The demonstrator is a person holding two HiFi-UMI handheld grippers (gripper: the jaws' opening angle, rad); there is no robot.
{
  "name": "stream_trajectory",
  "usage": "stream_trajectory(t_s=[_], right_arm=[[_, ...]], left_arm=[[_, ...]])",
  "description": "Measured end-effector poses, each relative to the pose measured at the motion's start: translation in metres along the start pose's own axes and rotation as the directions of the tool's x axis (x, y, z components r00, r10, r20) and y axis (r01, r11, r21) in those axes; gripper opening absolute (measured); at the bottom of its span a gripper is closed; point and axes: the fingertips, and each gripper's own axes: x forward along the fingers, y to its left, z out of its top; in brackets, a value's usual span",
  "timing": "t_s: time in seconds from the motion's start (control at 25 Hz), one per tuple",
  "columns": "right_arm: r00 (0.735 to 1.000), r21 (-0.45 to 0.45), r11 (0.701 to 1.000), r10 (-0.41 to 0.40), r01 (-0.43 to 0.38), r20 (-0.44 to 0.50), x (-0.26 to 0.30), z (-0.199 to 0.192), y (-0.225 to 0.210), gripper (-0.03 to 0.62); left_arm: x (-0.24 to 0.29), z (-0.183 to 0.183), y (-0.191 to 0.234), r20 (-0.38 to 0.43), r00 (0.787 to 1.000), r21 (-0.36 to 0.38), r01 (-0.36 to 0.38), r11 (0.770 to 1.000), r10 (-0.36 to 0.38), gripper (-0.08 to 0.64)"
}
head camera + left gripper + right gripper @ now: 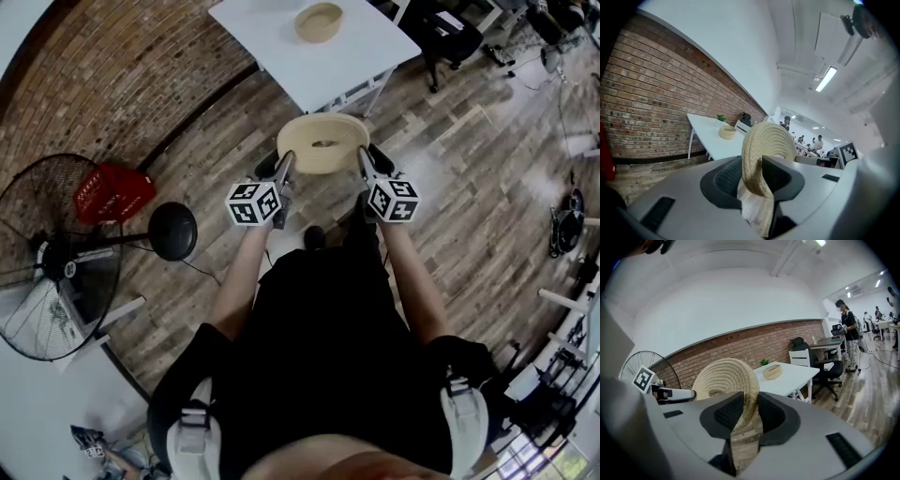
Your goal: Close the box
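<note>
The box (319, 22), a small round woven basket, sat uncovered on a white table (281, 56) at the top centre of the head view, with only its own woven inside showing. Its matching flat round lid (322, 143) hung in mid-air just below it in the frame, near the table's front edge and apart from the box. The left gripper (284, 167) pinched the lid's left rim and the right gripper (366, 161) its right rim, pads pressed on the weave. Underneath lay a wood-plank floor (469, 169). A brick wall (122, 66) filled the upper left, with a standing fan (47, 272) and a red basket (112, 192) at the left edge.
</note>
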Motion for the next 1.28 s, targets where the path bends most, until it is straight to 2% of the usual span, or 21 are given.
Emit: stream_trajectory(t_s=[0.56,1.28], right_arm=[[1.0,0.011,1.0,-0.007,0.007,0.002,0.006,0.004,-0.009,0.094],[0.999,0.017,1.0,0.026,-0.025,-0.019,0.043,0.029,-0.063,0.095]], left_arm=[[0.011,0.004,-0.001,-0.004,1.0,0.001,0.002,1.0,-0.002,0.142],[0.076,0.018,-0.004,-0.02,0.999,-0.024,-0.034,0.999,0.033,0.143]])
